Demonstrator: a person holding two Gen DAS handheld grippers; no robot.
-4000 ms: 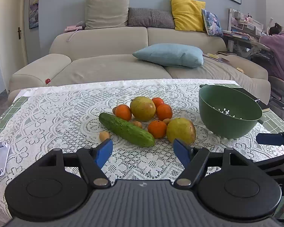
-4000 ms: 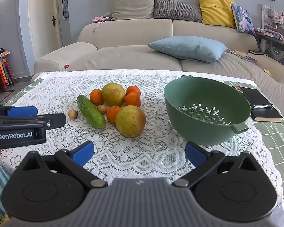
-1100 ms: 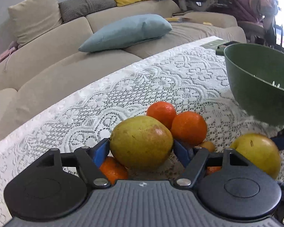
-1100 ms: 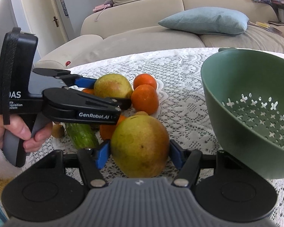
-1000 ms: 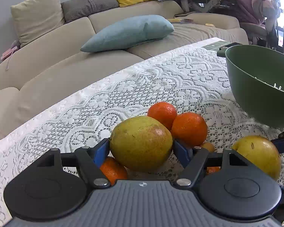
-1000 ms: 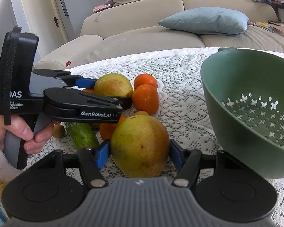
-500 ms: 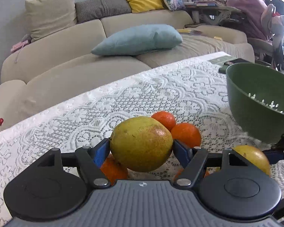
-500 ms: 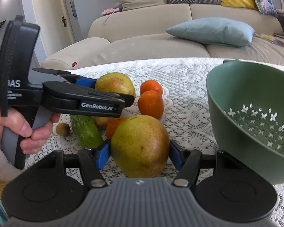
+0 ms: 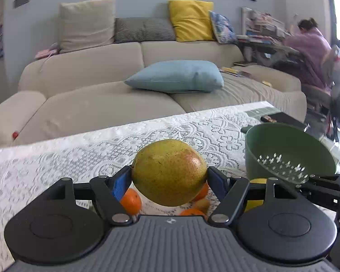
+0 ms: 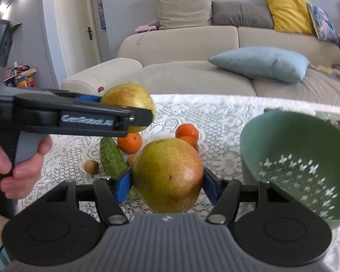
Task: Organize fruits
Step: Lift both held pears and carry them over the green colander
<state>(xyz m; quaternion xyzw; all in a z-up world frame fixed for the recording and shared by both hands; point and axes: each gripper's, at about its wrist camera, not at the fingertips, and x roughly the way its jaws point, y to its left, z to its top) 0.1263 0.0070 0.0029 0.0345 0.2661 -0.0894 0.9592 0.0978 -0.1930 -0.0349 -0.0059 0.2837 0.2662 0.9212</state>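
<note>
Lace cloth (image 9: pixel 56 158) covers the table, a sofa (image 9: pixel 83 77) behind it. Left wrist view: the left gripper (image 9: pixel 169 180) is clamped wide on a pear (image 9: pixel 168 172), held clear above the cloth. Oranges (image 9: pixel 131 200) lie beneath the pear; the green colander (image 9: pixel 287 151) stands right of it.

Right wrist view: the right gripper (image 10: pixel 167 182) grips a second pear (image 10: pixel 167 178), its blue pads pressing both sides. The colander (image 10: pixel 301 156) is just right of this pear. Left of the colander lie the cucumber (image 10: pixel 111 157) and oranges (image 10: pixel 129 143). A hand (image 10: pixel 18 161) holds the left gripper (image 10: pixel 124 106) with its pear (image 10: pixel 127 96), far left of the colander.
</note>
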